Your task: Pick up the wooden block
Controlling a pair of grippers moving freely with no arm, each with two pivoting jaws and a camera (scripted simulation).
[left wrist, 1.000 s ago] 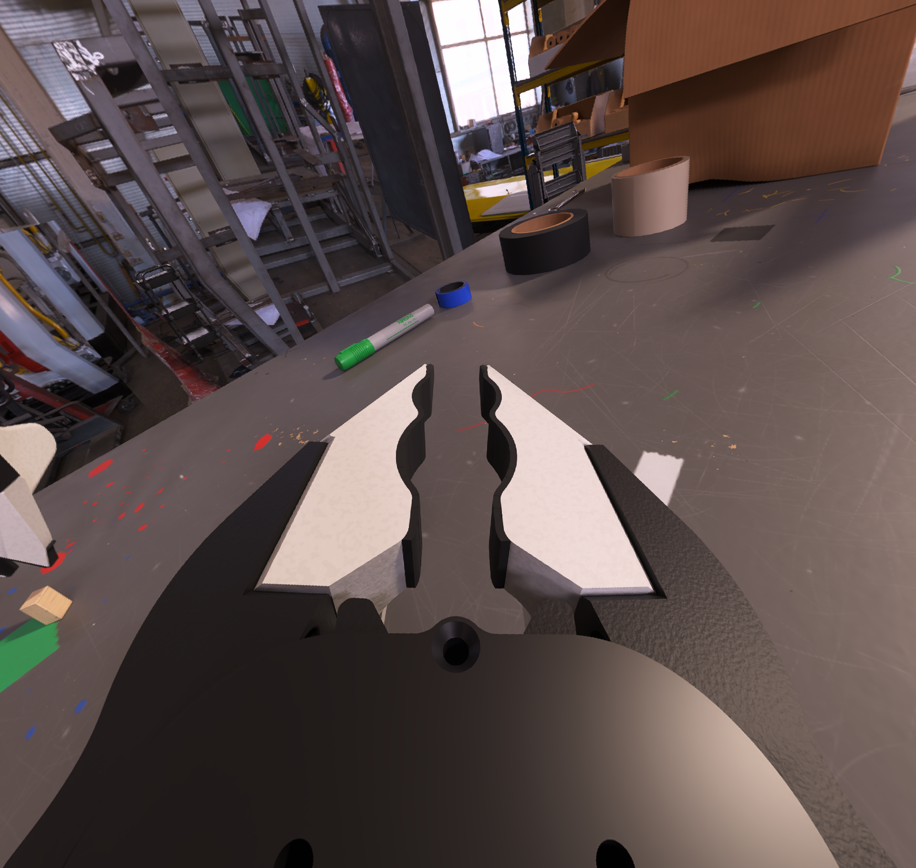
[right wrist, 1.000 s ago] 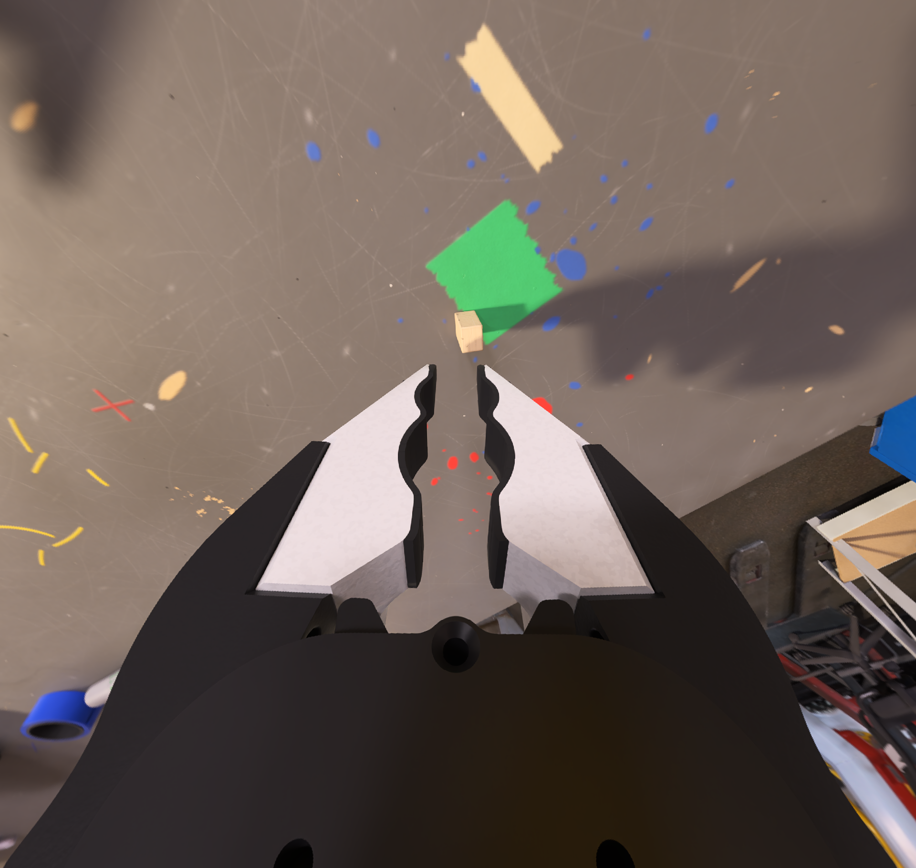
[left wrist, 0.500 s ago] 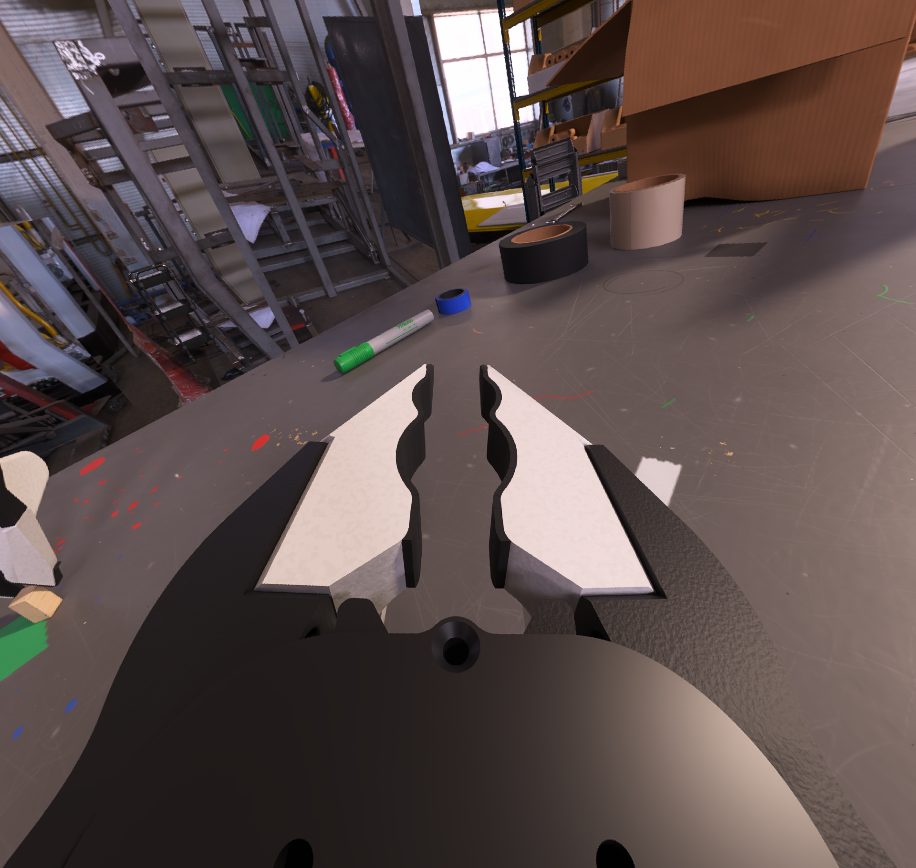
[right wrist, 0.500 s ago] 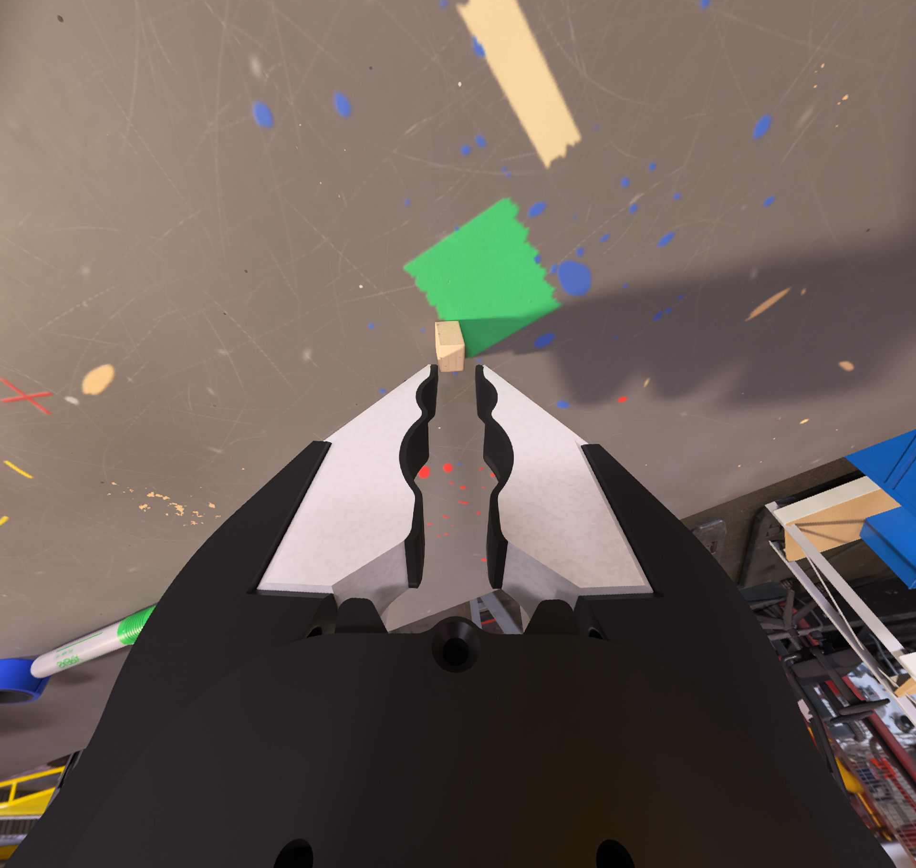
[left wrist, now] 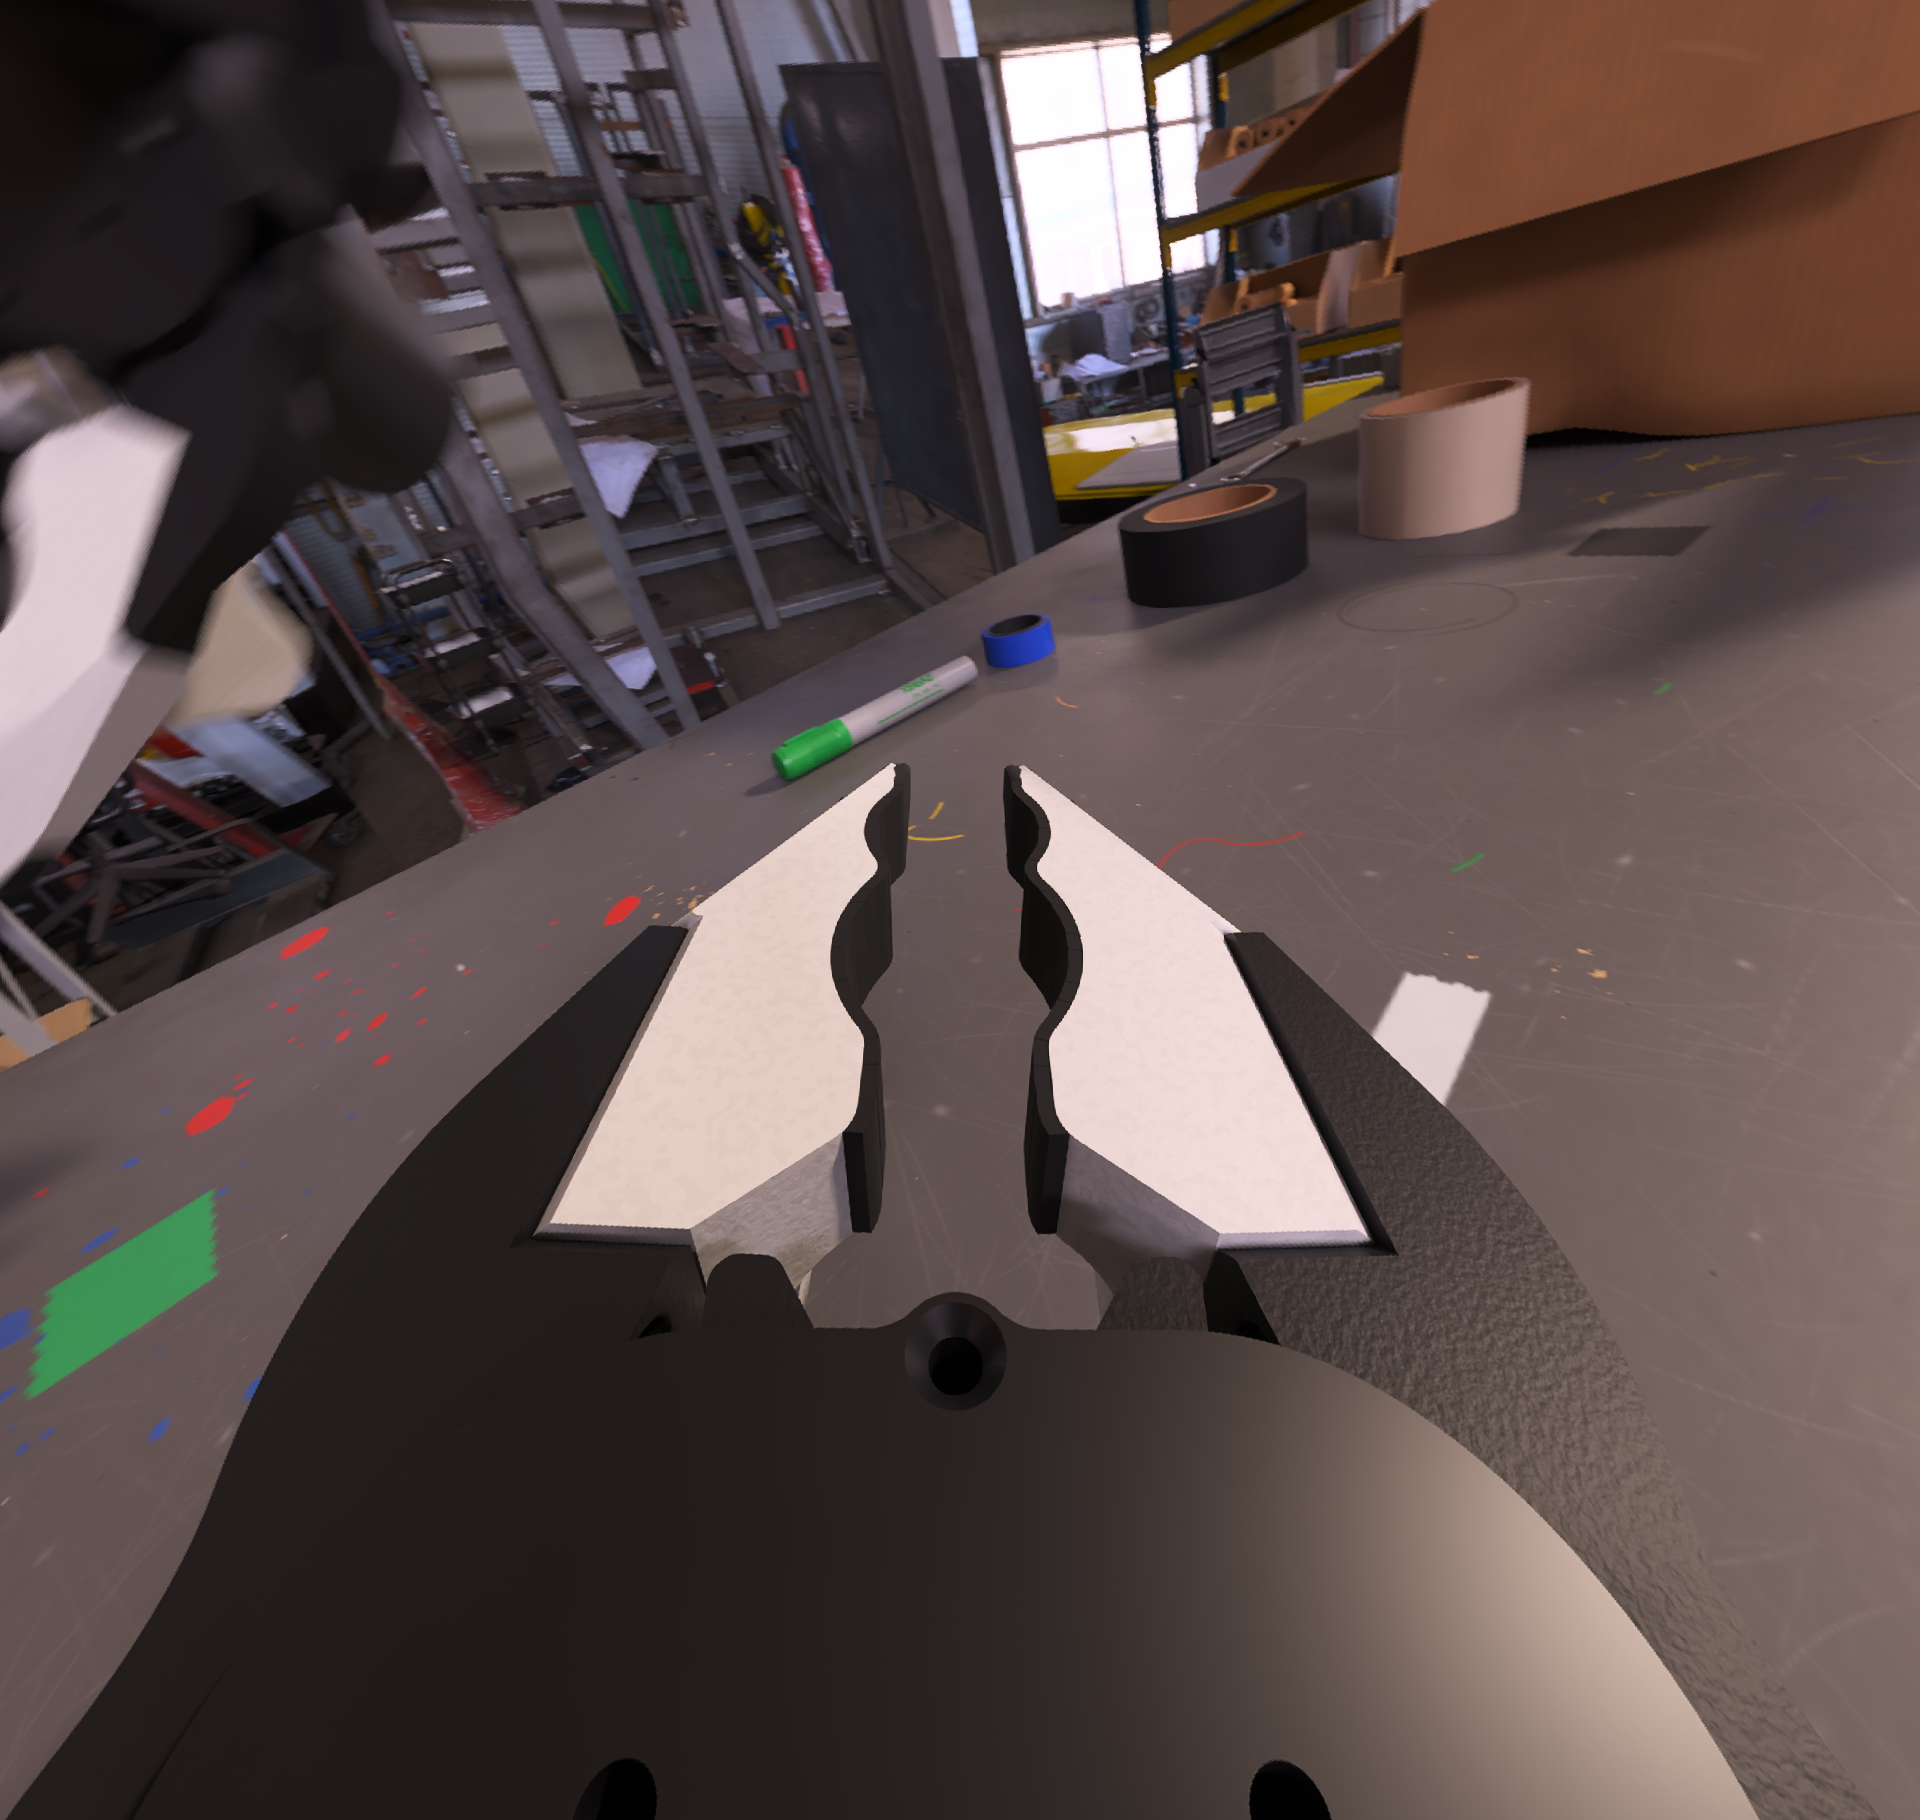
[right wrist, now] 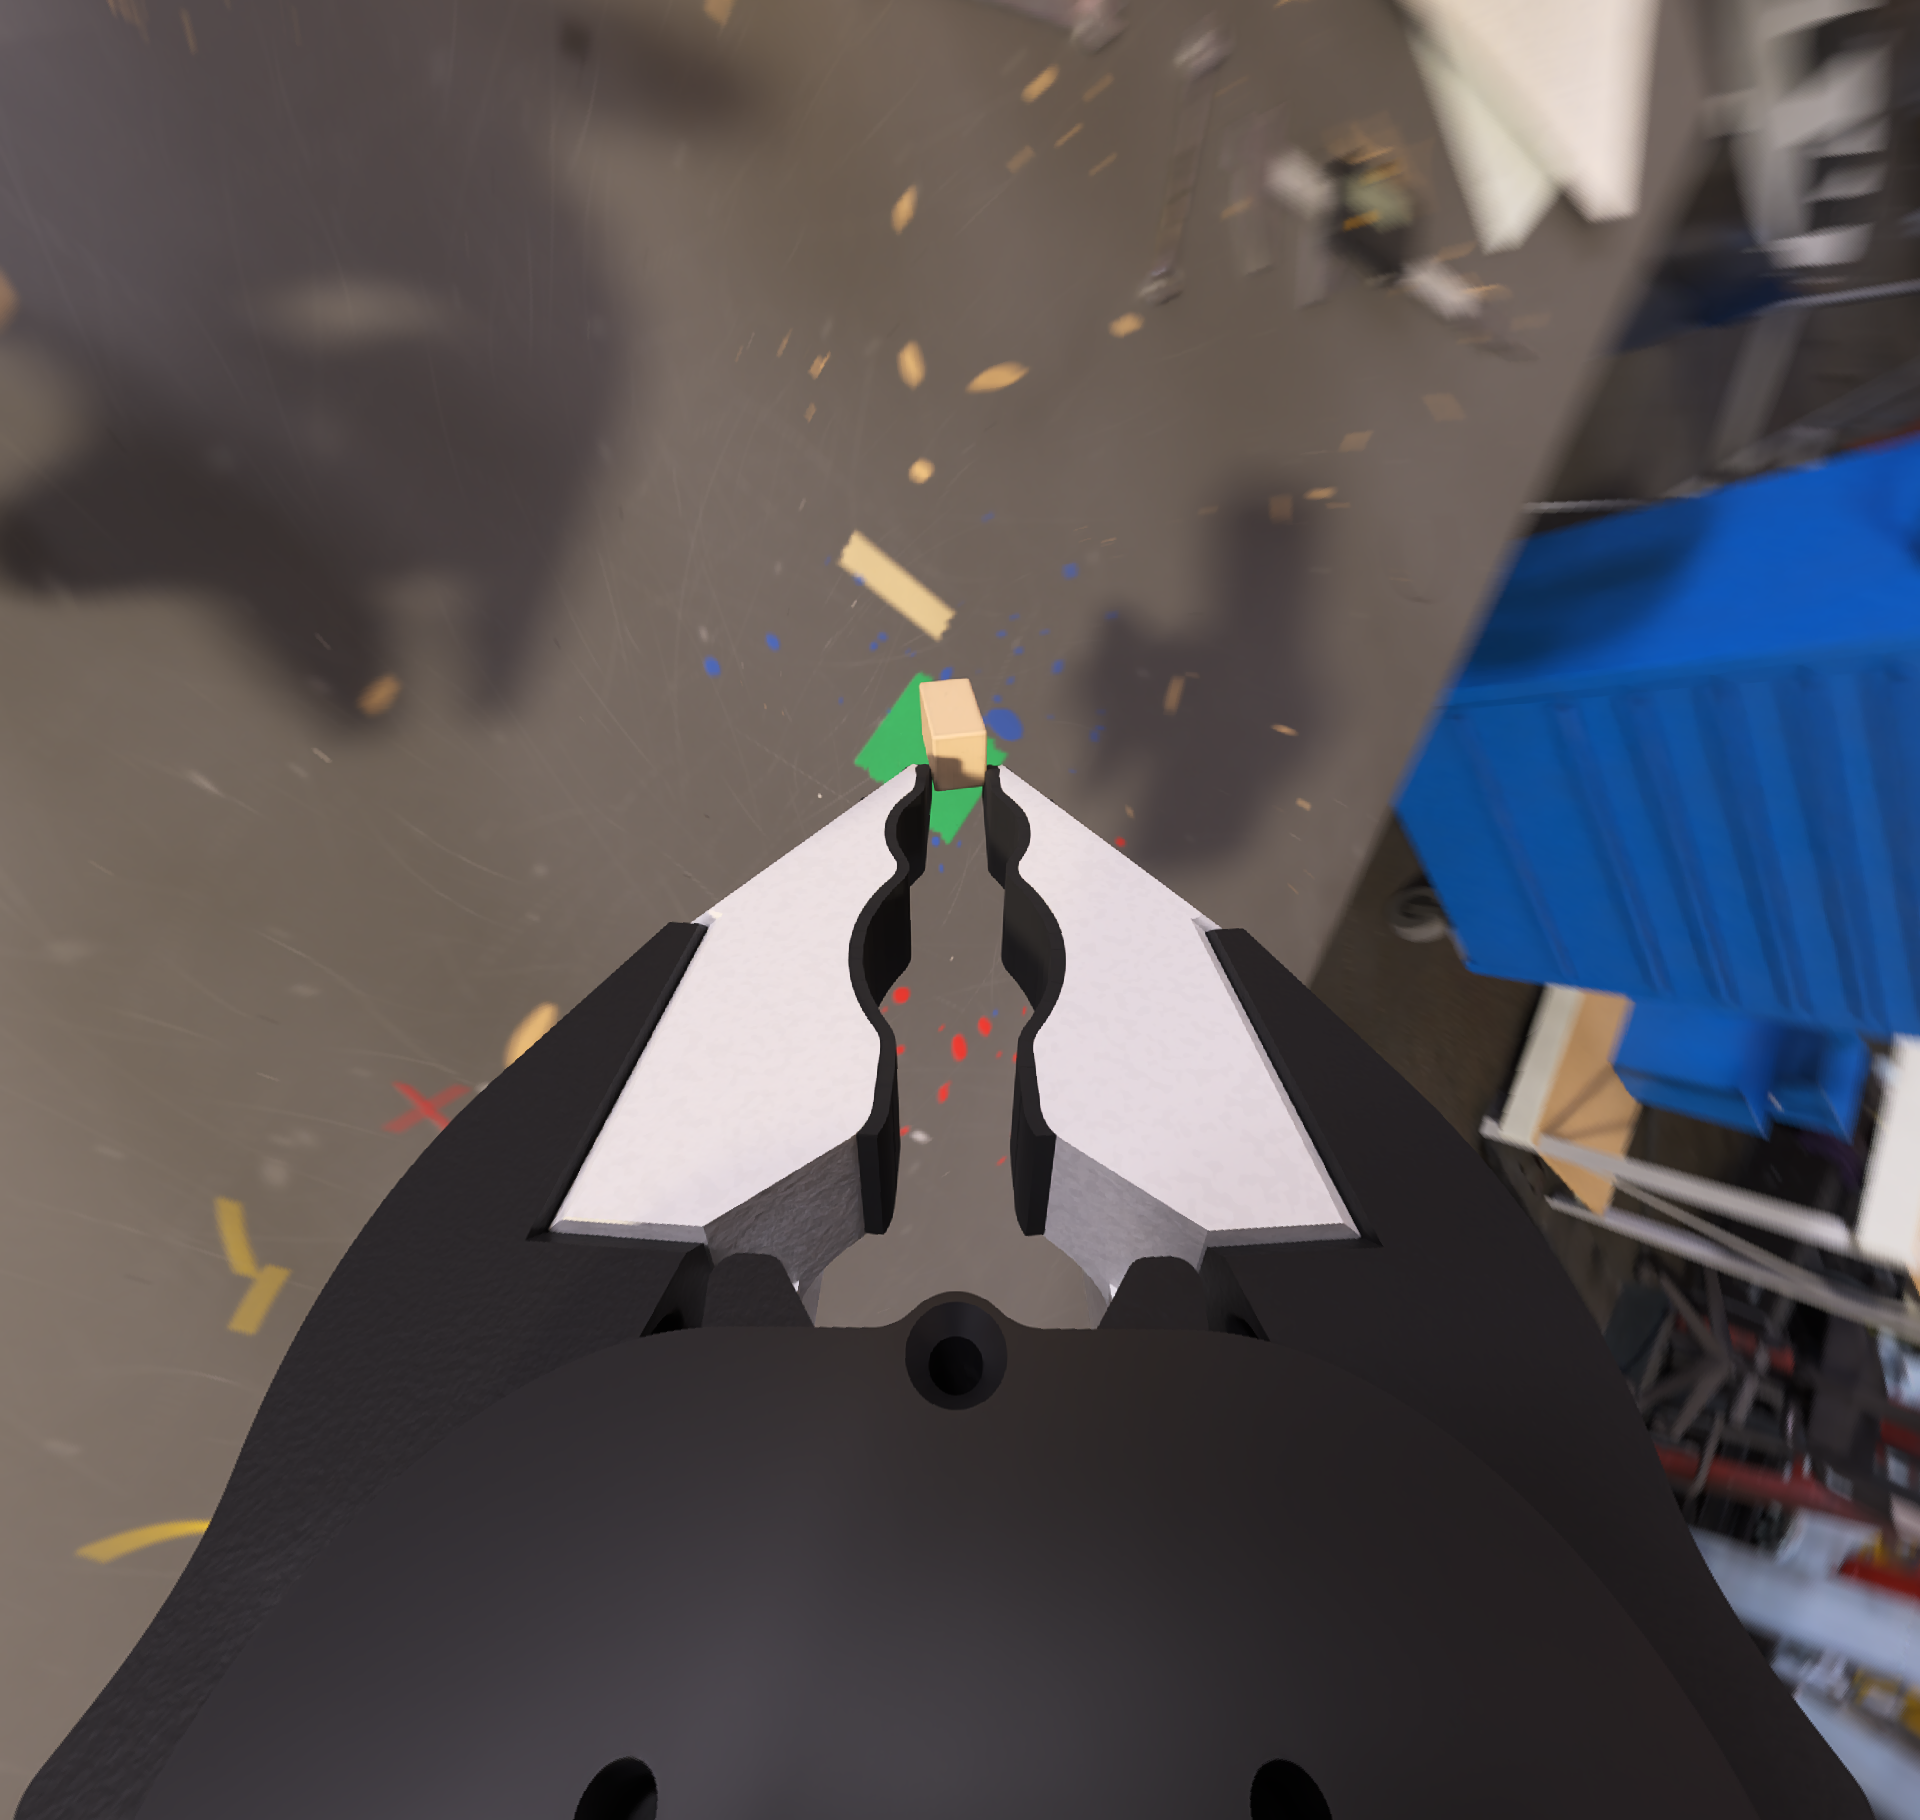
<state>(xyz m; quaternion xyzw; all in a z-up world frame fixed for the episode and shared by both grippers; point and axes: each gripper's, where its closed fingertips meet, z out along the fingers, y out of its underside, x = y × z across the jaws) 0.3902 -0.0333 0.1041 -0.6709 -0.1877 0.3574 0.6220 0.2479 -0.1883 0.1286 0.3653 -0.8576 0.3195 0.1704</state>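
The wooden block (right wrist: pixel 951 731) is a small pale cube pinched between the fingertips of my right gripper (right wrist: pixel 954 778), which is shut on it. It hangs well above the grey table (right wrist: pixel 416 835), over a green patch (right wrist: pixel 894 742). My left gripper (left wrist: pixel 956 783) is open and empty, low over the table and pointing at a green marker (left wrist: pixel 873 716). The right gripper also shows in the left wrist view (left wrist: pixel 208 212), large and blurred at the upper left; I cannot make out the block there for sure.
A small blue tape roll (left wrist: pixel 1018 640), a black tape roll (left wrist: pixel 1214 539), a cardboard tube (left wrist: pixel 1442 456) and a big cardboard box (left wrist: pixel 1662 160) stand at the far side. A blue bin (right wrist: pixel 1683 731) lies beyond the table's edge on the right. The green patch also shows in the left wrist view (left wrist: pixel 125 1292).
My right gripper reached the block, shut on it and rose with it; the table now looks farther off. The block has left its place by the green patch. The left gripper shifted slightly.
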